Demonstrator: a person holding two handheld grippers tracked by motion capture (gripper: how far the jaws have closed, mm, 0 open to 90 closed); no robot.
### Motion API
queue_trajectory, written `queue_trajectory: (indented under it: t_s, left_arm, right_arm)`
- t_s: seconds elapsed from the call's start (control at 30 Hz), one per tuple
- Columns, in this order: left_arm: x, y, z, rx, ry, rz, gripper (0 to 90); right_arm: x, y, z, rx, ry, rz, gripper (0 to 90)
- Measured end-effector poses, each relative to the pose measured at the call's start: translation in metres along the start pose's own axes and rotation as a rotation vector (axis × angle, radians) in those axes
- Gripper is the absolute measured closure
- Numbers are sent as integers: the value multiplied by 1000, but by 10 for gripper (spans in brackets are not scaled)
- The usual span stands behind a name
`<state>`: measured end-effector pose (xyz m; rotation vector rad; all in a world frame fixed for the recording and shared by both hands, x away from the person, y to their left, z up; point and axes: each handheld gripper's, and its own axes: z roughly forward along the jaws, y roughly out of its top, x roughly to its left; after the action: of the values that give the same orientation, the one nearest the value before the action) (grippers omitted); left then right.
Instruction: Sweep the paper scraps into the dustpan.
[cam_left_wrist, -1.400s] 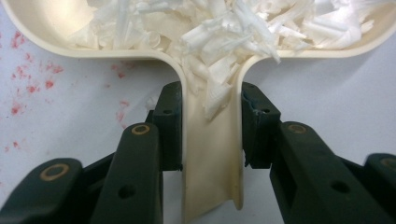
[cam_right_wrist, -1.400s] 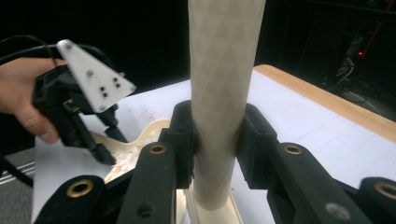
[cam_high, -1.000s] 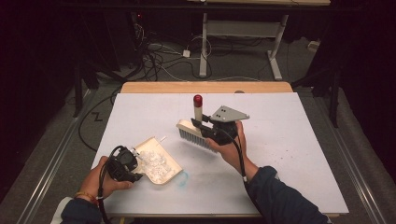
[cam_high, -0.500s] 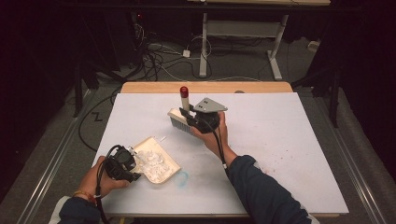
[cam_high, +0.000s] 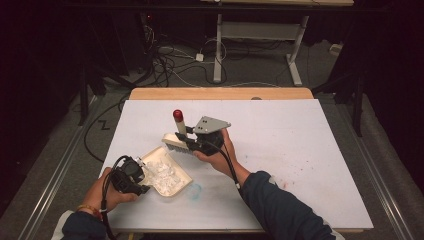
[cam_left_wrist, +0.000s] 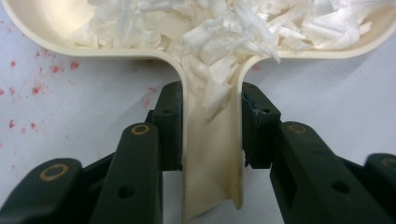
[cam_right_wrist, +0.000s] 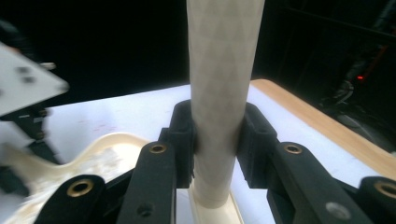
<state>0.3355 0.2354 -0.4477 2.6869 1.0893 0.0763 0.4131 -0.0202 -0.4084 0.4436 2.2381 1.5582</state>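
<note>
Dustpan: cream plastic, lies on the white table toward its near-left part, pan mouth pointing away from the person and to the right. Contents: a heap of white paper shreds, spilling partly down the handle channel in the left gripper view. The handle is clamped between the two black pads of the left gripper, which presses on both its sides; jaws closed on the handle, no gap visible. The left hand bears that gripper at the near-left edge of the table. Faint red specks mark the table surface beside the handle.

Brush: cream body, pale bristles facing down, just beyond the far rim of the dustpan and close above the table; whether the bristles touch the surface cannot be told. Its handle stands tilted upward, ending in a red tip. The right gripper is closed on that handle, pads pressing both sides of the pale shaft. A grey three-cornered plate sits on top of the gripper. The right hand holds it near the table's middle.

Wooden strip: along the table's far edge.
</note>
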Motion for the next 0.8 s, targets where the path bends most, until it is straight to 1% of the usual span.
queue_trajectory:
  t_s: [0.03, 0.07, 0.1, 0.13, 0.17, 0.2, 0.23, 0.27, 0.33, 0.37, 0.4, 0.47, 0.5, 0.53, 0.6, 0.63, 0.67, 0.73, 0.8]
  left_arm:
    - [0, 0, 0, 1, 1, -1, 633]
    - [-1, 0, 0, 2, 2, -2, 633]
    - [-1, 0, 0, 3, 4, -3, 633]
    - [-1, 0, 0, 5, 6, -1, 633]
    - [-2, 1, 0, 5, 8, -1, 632]
    - [-2, 1, 0, 5, 12, 2, 632]
    - [-2, 1, 0, 6, 11, -2, 632]
    - [-2, 1, 0, 6, 12, 2, 632]
    - [-2, 1, 0, 6, 11, -2, 632]
    - [-2, 1, 0, 6, 13, 1, 632]
    - [-2, 1, 0, 6, 14, 2, 632]
    - [-2, 1, 0, 6, 17, 3, 632]
    - [-3, 1, 0, 6, 17, 0, 632]
    - [-2, 0, 0, 5, 16, -1, 632]
    - [-2, 0, 1, 4, 14, -1, 632]
    - [-2, 0, 1, 5, 15, -1, 632]
    - [-2, 0, 0, 4, 16, 3, 632]
    - [-2, 0, 0, 5, 13, -3, 631]
    - [-3, 0, 0, 14, 14, 1, 633]
  right_arm:
    - [4, 1, -2, 0, 20, -2, 709]
    - [8, 1, -4, 0, 40, 6, 709]
    - [19, 3, -8, 5, 66, 1, 709]
    - [19, 3, -8, 5, 66, 1, 709]
    - [28, 7, -13, -4, 106, -2, 709]
    - [28, 7, -13, -4, 106, -2, 709]
    - [32, 8, -17, -14, 127, -2, 709]
    - [37, 12, -24, -35, 148, -1, 708]
    - [38, 14, -26, -40, 149, -11, 709]
    - [39, 15, -29, -45, 146, -19, 708]
    - [38, 17, -32, -53, 138, -16, 709]
    - [34, 18, -37, -55, 114, -20, 708]
    - [28, 18, -42, -56, 78, -7, 708]
    - [28, 18, -42, -56, 78, -7, 708]
    - [22, 15, -47, -58, 43, 2, 708]
    - [19, 12, -49, -50, 16, 2, 708]
    - [16, 10, -51, -42, 3, 7, 708]
    - [13, 6, -53, -20, -29, 30, 709]
    - [14, 1, -53, 8, -43, 25, 708]
